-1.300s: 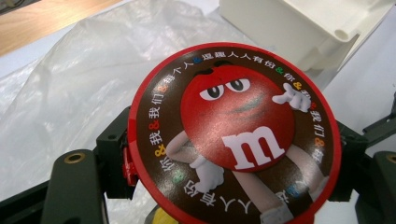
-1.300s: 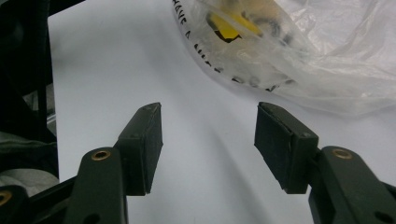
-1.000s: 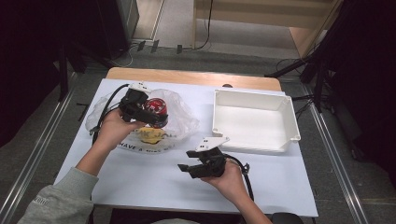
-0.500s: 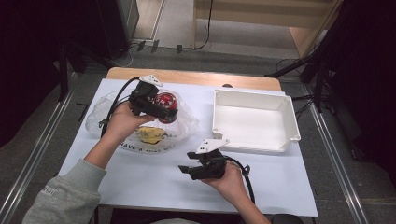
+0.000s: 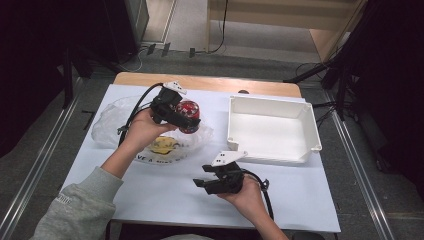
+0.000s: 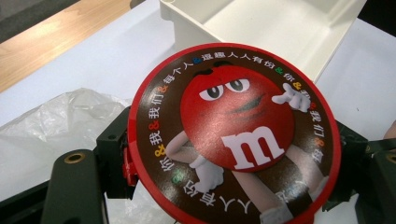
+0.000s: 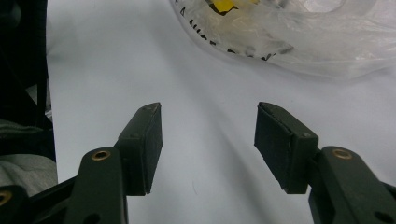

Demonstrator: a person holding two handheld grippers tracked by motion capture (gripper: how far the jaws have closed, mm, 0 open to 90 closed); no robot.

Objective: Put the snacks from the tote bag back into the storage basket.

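High view, left to right: your left gripper [image 5: 182, 114] clamps red candy tin [image 5: 188, 115], lifted clear above plastic bag [image 5: 150, 137], likely for carry toward white tray [image 5: 272, 131] at right. Your right gripper [image 5: 210, 181] hovers low over white table sheet [image 5: 150, 190], jaws spread, empty, kept out of way. Left gripper view: tin lid [image 6: 233, 135] faces camera, hides pad contact; tin's lower edge cut off. Bag contents blurred, yellow print only.

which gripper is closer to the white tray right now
Right, by a small margin. The right gripper hovers open just off the white tray's near-left corner. The left gripper, shut on the red candy tin, is above the plastic bag, left of the tray.
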